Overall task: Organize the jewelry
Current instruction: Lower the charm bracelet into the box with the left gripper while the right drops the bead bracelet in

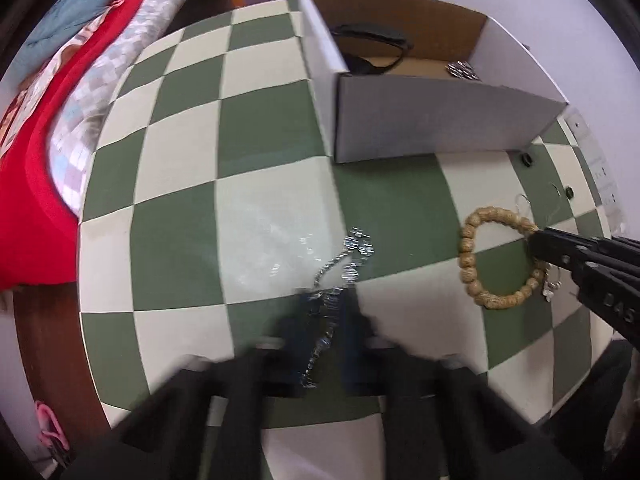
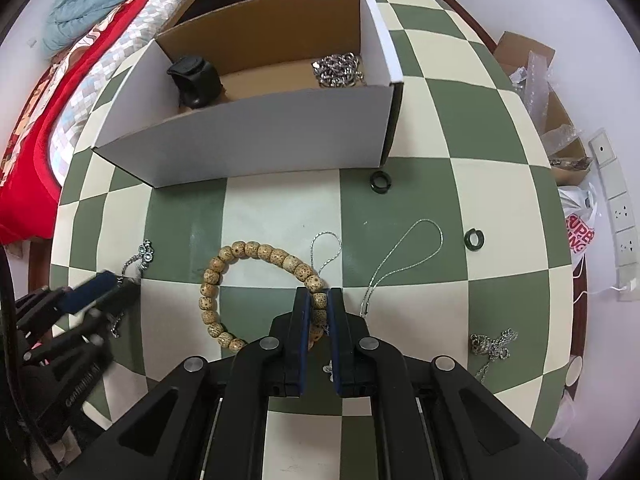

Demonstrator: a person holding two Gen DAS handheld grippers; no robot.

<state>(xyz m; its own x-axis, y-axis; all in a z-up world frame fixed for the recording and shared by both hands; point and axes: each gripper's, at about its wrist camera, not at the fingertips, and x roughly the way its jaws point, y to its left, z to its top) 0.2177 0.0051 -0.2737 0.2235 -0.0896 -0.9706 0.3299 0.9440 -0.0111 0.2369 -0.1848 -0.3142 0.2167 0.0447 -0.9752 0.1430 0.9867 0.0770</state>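
A wooden bead bracelet (image 2: 224,264) lies on the checkered table (image 2: 500,216); my right gripper (image 2: 319,300) is shut on its right side. It also shows in the left wrist view (image 1: 470,248), with the right gripper (image 1: 538,240) on it. My left gripper (image 1: 326,300) is closed around a silver chain bracelet (image 1: 352,246), blurred by motion. In the right wrist view the left gripper (image 2: 116,282) holds that silver chain (image 2: 142,258). A white cardboard box (image 2: 256,140) stands behind, holding a black watch (image 2: 194,78) and a silver chain pile (image 2: 338,70).
Two dark rings (image 2: 380,182) (image 2: 474,239), thin silver cords (image 2: 404,264) and a silver pendant chain (image 2: 490,346) lie on the table at right. A bed with a red blanket (image 1: 36,184) is left. A cardboard box with plastic (image 2: 548,92) stands off the table's right edge.
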